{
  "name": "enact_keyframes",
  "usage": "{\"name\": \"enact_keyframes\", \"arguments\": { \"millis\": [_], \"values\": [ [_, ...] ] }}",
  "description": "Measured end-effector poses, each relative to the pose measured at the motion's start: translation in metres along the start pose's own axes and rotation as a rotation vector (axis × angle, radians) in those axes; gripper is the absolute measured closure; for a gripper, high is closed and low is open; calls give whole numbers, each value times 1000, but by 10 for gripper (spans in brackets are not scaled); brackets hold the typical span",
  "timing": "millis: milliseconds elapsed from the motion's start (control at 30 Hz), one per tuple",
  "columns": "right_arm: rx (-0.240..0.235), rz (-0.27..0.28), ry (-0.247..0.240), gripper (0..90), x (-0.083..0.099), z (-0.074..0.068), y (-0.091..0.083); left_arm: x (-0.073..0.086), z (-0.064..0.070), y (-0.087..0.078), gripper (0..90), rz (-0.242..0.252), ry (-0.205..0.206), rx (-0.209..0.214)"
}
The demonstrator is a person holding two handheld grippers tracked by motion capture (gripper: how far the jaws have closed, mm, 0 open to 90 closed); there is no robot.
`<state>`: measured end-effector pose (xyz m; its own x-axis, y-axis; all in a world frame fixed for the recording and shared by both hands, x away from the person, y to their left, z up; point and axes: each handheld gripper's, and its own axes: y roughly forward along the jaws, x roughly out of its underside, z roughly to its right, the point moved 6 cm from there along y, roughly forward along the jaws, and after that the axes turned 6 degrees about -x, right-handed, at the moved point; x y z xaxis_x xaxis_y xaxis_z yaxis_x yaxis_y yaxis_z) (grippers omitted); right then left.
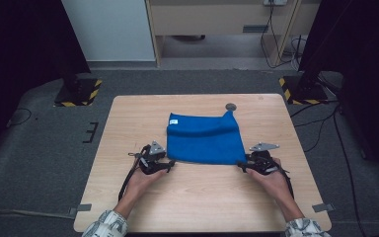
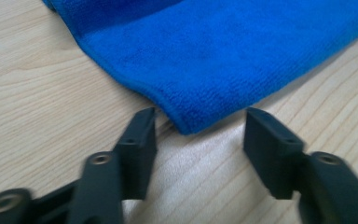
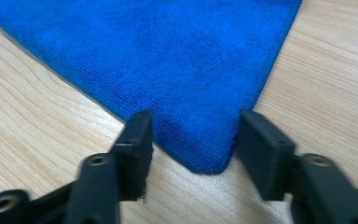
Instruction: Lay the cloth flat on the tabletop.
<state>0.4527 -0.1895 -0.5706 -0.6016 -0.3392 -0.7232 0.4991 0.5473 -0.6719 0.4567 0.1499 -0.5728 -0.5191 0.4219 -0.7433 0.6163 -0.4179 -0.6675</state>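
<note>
A blue cloth (image 1: 205, 138) lies folded on the wooden table (image 1: 128, 128), with a small white label near its far left corner. My left gripper (image 1: 170, 164) is at the cloth's near left corner, open; that corner (image 2: 186, 126) lies just ahead of the gap between the jaws. My right gripper (image 1: 240, 165) is at the near right corner, also open, and the cloth's corner (image 3: 209, 163) reaches in between its jaws. A hand holds each gripper. Nothing is pinched.
A small grey disc (image 1: 231, 106) sits on the table just beyond the cloth's far right corner. Grey tape tabs mark the table's near edges. Dark stands with yellow-black striped bases (image 1: 79, 94) flank the table on the floor.
</note>
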Motion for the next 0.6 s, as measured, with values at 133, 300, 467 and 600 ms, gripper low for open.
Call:
{"name": "enact_keyframes", "arguments": {
  "millis": [133, 300, 467, 600],
  "values": [
    [7, -4, -6, 683, -1, -1, 2, -2, -1, 1, 629, 2, 7, -7],
    [-21, -16, -15, 846, -2, -3, 3, -9, -3, 2, 850, 6, -19, -2],
    [-40, 19, -10, 860, -8, -10, -9, -20, 1, -15, 886, 34, -36, 29],
    [-58, 30, -26, 859, -16, -17, -19, -29, 2, -26, 881, 36, -47, 44]
  ]
}}
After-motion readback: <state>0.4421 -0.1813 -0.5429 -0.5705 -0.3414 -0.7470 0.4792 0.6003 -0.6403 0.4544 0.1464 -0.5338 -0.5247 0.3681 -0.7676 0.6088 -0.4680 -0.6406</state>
